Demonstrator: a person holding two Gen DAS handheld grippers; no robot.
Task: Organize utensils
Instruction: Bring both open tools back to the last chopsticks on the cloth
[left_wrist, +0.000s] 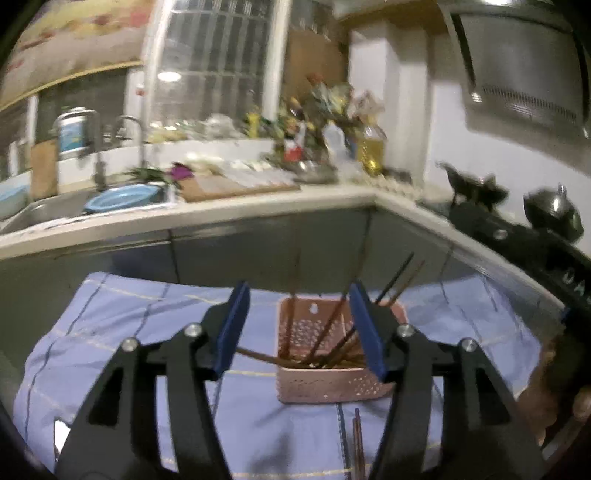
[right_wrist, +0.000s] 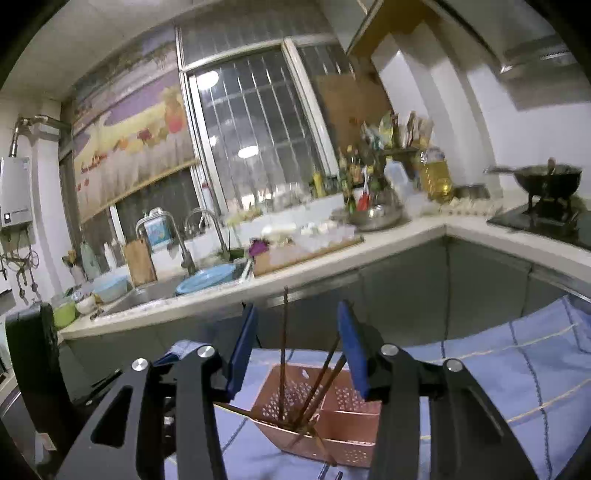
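Blue checked cloth (left_wrist: 110, 332) under pink basket (left_wrist: 332, 387); chopsticks (left_wrist: 325, 332) inside it. Left gripper (left_wrist: 299, 328) and right gripper (right_wrist: 295, 347) above basket, fingers spread, empty.

One pink utensil basket (left_wrist: 332, 384) holds about six brown chopsticks (left_wrist: 334, 325); two more chopsticks (left_wrist: 357, 443) lie on the cloth.

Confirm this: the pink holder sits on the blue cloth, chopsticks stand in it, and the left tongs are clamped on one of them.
Wrong on the last point. The left tongs are open and hold nothing, as the left wrist view shows. The pink holder does sit on the blue cloth, with chopsticks in it.
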